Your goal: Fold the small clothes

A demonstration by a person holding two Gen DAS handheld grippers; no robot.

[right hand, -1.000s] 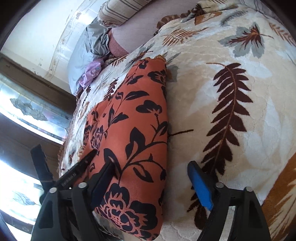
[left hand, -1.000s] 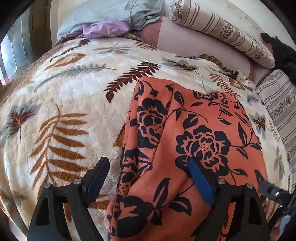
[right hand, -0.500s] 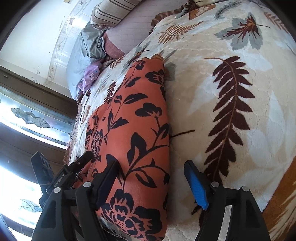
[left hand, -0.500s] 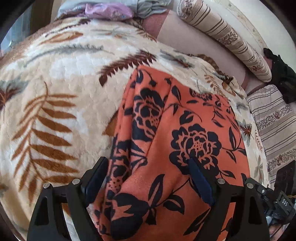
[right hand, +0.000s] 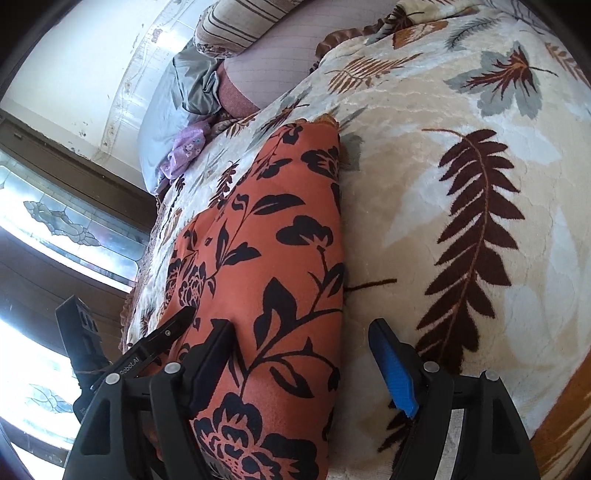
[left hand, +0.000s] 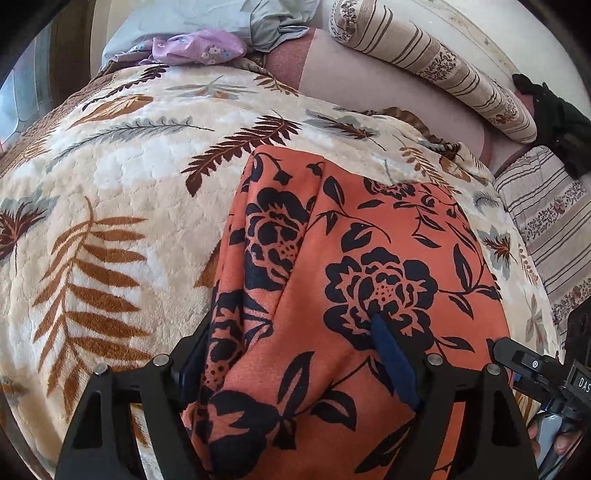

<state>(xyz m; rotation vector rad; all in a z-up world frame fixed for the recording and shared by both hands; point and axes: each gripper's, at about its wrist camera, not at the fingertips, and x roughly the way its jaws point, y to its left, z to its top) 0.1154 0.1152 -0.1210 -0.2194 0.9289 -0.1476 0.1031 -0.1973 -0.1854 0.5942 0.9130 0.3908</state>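
Observation:
An orange garment with a black flower print (left hand: 369, 266) lies folded lengthwise on the cream leaf-patterned blanket (left hand: 110, 192). My left gripper (left hand: 291, 354) is open, its jaws straddling the garment's near left part, cloth bulging up between them. In the right wrist view the same garment (right hand: 280, 258) runs away from me. My right gripper (right hand: 299, 354) is open and straddles the garment's near right edge, its left finger (right hand: 210, 354) on the cloth and its blue-padded right finger (right hand: 391, 369) over the blanket. The right gripper also shows at the lower right of the left wrist view (left hand: 535, 369).
A striped bolster (left hand: 436, 66) and a striped pillow (left hand: 546, 214) lie at the bed's far right. Grey-blue (left hand: 221, 18) and lilac (left hand: 195, 48) clothes are heaped at the far end. A dark object (left hand: 554, 118) sits at the far right. A window (right hand: 55, 229) is left.
Both grippers have moved forward onto the garment's near end. The left gripper's view has tilted back up and its jaws are a little closer together, with cloth pushed up between them.

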